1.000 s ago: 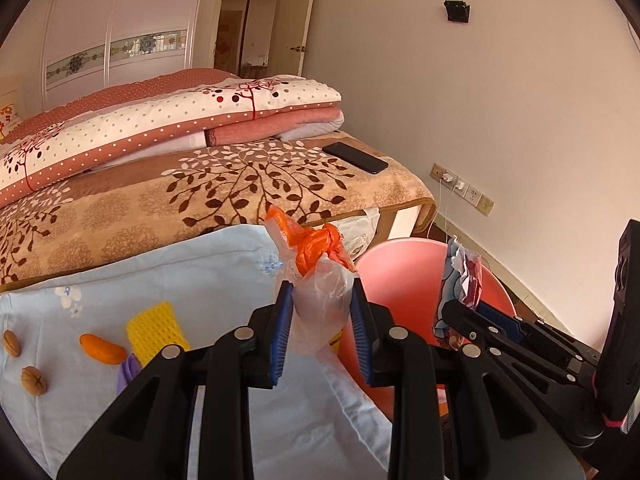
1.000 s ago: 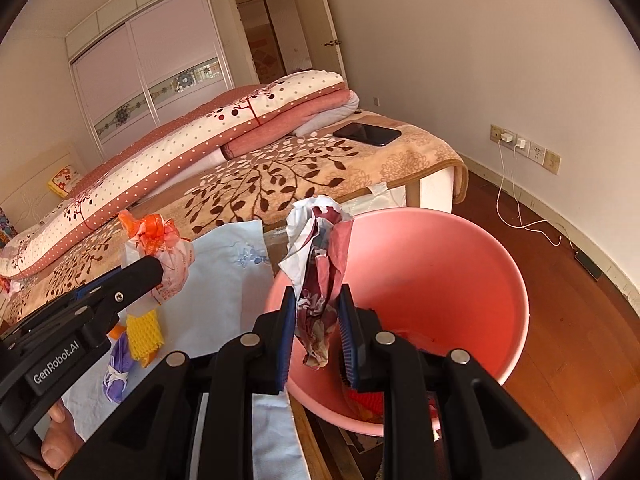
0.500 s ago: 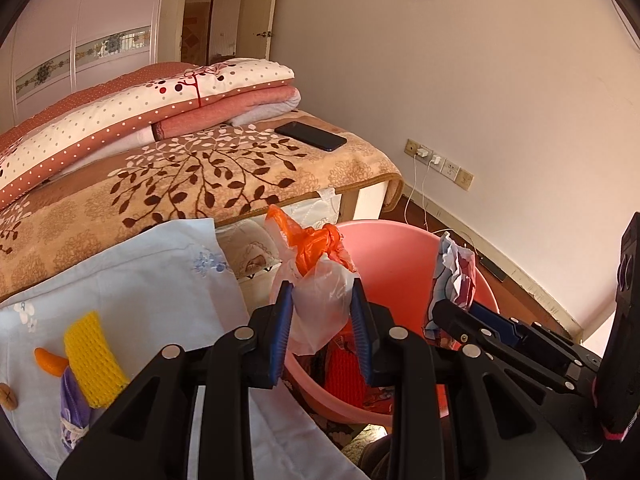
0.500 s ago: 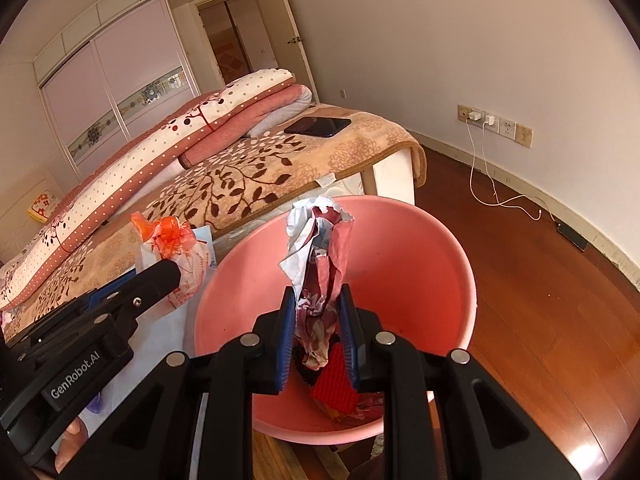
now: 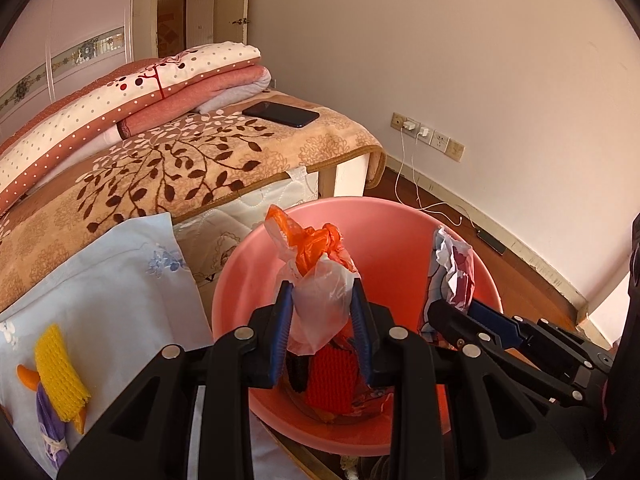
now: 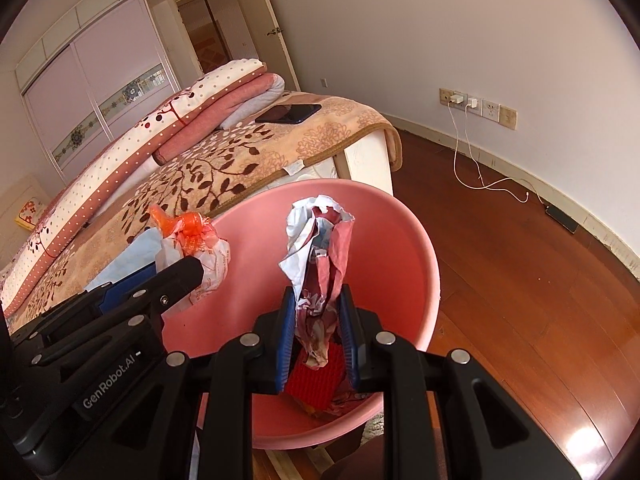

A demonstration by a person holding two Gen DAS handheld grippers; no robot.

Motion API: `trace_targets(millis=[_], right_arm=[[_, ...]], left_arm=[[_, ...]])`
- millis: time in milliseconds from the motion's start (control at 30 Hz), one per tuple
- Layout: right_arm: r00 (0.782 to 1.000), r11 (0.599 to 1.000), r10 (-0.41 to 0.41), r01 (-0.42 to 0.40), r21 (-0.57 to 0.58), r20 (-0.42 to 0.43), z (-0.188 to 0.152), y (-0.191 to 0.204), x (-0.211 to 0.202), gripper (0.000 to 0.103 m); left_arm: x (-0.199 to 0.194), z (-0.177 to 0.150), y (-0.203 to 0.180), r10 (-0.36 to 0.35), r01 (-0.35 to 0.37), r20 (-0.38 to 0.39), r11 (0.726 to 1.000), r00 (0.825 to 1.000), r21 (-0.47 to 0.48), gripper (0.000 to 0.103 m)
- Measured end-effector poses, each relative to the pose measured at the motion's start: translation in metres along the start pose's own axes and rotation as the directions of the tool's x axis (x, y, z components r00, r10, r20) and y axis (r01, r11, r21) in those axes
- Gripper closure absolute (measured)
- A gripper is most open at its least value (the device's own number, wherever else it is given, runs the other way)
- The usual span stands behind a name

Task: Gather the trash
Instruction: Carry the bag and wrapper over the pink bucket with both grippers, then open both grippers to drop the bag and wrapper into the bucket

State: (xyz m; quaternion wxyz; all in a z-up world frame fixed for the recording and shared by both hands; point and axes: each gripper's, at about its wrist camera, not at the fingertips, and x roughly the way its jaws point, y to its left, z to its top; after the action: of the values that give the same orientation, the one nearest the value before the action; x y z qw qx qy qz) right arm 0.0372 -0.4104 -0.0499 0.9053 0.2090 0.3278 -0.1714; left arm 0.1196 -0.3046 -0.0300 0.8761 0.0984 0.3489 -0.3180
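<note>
In the left wrist view, the left gripper (image 5: 323, 320) is clamped on a crumpled white plastic bag with a knotted orange top (image 5: 316, 276), its blue pads pressing both sides of the bag, which hangs over the open mouth of a pink plastic basin (image 5: 400, 232). Inside the basin lie a red foam net (image 5: 330, 376) and other scraps. The right gripper (image 5: 460, 312) reaches in from the right side, closed on a crumpled printed wrapper (image 5: 452, 268) over the basin's right part. Only this view shows the pale blue cloth (image 5: 100, 300) spread to the left of the basin, with a yellow foam net (image 5: 60, 372), an orange scrap (image 5: 26, 376) and a purple piece (image 5: 50, 420) lying on it. Behind stands a bed with a brown leaf-patterned blanket (image 5: 180, 168), folded bedding and a black phone (image 5: 280, 114) on top. In the right wrist view, the right gripper (image 6: 316, 332) stands narrow, holding the same wrapper (image 6: 320, 248) upright above the basin (image 6: 400, 240), the red net (image 6: 314, 380) below it. The left gripper (image 6: 196, 276) enters from the left with its orange-topped bag (image 6: 200, 240) at the basin's left rim. This view alone shows the wide wooden floor (image 6: 520, 280), white charging cables (image 6: 472, 168) trailing from wall sockets, and a small dark device (image 6: 562, 218) lying by the skirting.
</note>
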Motion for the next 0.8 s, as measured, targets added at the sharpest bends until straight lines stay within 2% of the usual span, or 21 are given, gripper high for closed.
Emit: trace_targets(millis=[367, 533, 733, 800], right_arm=[[1.000, 1.000, -0.013, 0.013, 0.002, -0.028, -0.003, -0.004, 0.011, 0.082], [0.999, 1.000, -0.013, 0.013, 0.001, -0.029, -0.003, -0.005, 0.013, 0.081], [1.000, 1.000, -0.006, 0.007, 0.011, -0.024, -0.002, -0.006, 0.011, 0.080], [1.000, 1.000, -0.001, 0.002, 0.018, -0.019, -0.001, -0.006, 0.009, 0.076]], left_arm=[[0.018, -0.001, 0.002, -0.001, 0.000, -0.056, 1.000, 0.998, -0.018, 0.074], [0.023, -0.001, 0.004, -0.006, 0.003, -0.088, 0.999, 0.996, -0.033, 0.069], [0.020, 0.001, 0.009, -0.013, 0.008, -0.087, 0.998, 0.996, -0.059, 0.064], [0.018, 0.002, 0.010, -0.013, 0.007, -0.088, 0.998, 0.996, -0.067, 0.064]])
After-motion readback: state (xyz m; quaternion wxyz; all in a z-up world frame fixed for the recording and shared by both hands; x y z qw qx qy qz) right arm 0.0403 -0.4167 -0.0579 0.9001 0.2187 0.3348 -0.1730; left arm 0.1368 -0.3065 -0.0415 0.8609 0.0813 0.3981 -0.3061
